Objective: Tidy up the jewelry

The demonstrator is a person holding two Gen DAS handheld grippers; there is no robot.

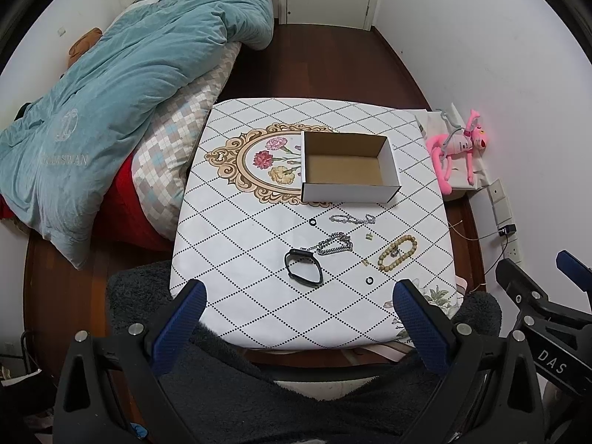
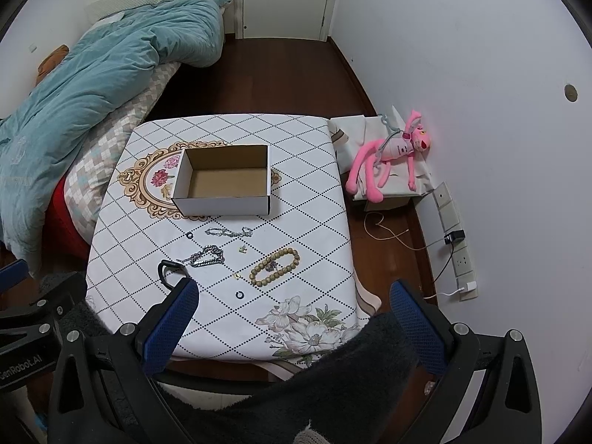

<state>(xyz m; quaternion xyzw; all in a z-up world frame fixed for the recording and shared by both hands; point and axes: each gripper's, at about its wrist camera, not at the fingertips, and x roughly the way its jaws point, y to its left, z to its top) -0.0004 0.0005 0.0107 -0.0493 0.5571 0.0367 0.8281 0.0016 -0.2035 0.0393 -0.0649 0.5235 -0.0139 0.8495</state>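
Observation:
An empty white cardboard box [image 1: 349, 164] [image 2: 225, 181] stands on the patterned table [image 1: 259, 244] [image 2: 307, 199]. In front of it lie a thin silver chain [image 1: 351, 219] [image 2: 229, 232], a chunky silver chain bracelet [image 1: 335, 243] [image 2: 205, 254], a black band [image 1: 303, 268] [image 2: 168, 272], a wooden bead bracelet [image 1: 397, 252] [image 2: 275, 267], two small black rings [image 1: 313, 222] [image 1: 369, 281] [image 2: 239, 295] and a tiny gold piece [image 1: 368, 236] [image 2: 242, 248]. My left gripper [image 1: 301, 298] and right gripper [image 2: 292, 298] both hover open over the near table edge, holding nothing.
A bed with a teal duvet [image 1: 111, 85] [image 2: 92, 74] lies left of the table. A pink plush toy [image 1: 458, 148] [image 2: 392, 151] rests on a box by the right wall, near wall sockets and cables [image 2: 455, 244]. Dark fuzzy fabric [image 1: 259, 388] covers the foreground.

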